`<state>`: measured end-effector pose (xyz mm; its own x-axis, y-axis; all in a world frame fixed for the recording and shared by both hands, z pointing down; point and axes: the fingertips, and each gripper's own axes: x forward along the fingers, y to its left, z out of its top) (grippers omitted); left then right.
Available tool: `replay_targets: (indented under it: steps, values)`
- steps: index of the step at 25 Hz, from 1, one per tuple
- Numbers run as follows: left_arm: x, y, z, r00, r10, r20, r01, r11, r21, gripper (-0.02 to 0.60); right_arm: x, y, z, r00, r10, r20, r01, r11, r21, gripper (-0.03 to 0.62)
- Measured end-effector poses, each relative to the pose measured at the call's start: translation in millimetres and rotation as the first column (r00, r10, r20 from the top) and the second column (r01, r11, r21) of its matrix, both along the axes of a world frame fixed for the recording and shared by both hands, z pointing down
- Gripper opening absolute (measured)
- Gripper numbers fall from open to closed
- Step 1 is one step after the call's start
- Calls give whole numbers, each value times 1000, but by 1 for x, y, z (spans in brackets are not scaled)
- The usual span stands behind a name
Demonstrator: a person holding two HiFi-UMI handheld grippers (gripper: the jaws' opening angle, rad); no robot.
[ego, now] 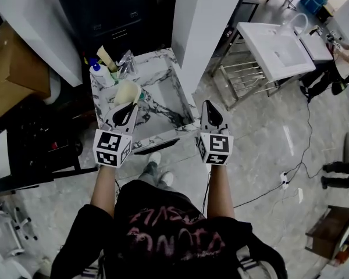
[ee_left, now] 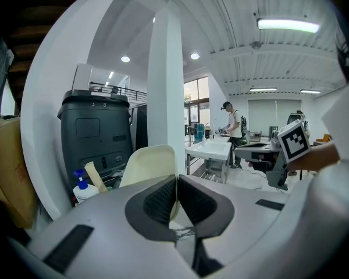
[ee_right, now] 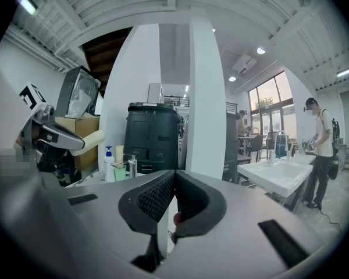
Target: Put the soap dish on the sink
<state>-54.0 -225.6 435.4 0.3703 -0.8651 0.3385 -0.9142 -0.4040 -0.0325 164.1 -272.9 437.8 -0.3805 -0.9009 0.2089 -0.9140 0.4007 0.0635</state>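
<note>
A cream soap dish (ego: 128,90) is pinched by its rim in my left gripper (ego: 130,103), which is shut on it over the front left corner of the marble sink (ego: 183,106). In the left gripper view the dish (ee_left: 148,164) stands upright behind the closed pads of that gripper (ee_left: 176,179). My right gripper (ego: 207,103) hovers past the sink's front right corner. Its jaws (ee_right: 174,176) meet with nothing held. From the right gripper view the left gripper (ee_right: 52,135) and the dish (ee_right: 87,138) appear at the far left.
A blue-capped pump bottle (ego: 98,71), a tube and a chrome faucet (ego: 126,63) stand at the sink's back left. A white pillar (ego: 203,28) rises just right of the sink. A white basin on a metal frame (ego: 276,48) stands far right; cardboard boxes (ego: 11,74) lie at the left.
</note>
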Motion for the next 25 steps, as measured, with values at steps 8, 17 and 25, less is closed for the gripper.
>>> replay_targets:
  steps: [8,17,25]
  values:
    - [3,-42,14,998,63,26,-62,998,-18,26,-14,-39,3,1000,9,2,-9,1000,-2,14]
    - [9,-87,43,989,121,87,-115,991,-74,26,-24,-70,7,1000,10,-1,-10,1000,-12,14]
    - [18,-139,83,966,179,188,-148,974,-169,26,-18,-90,12,1000,22,6,-22,1000,-22,14]
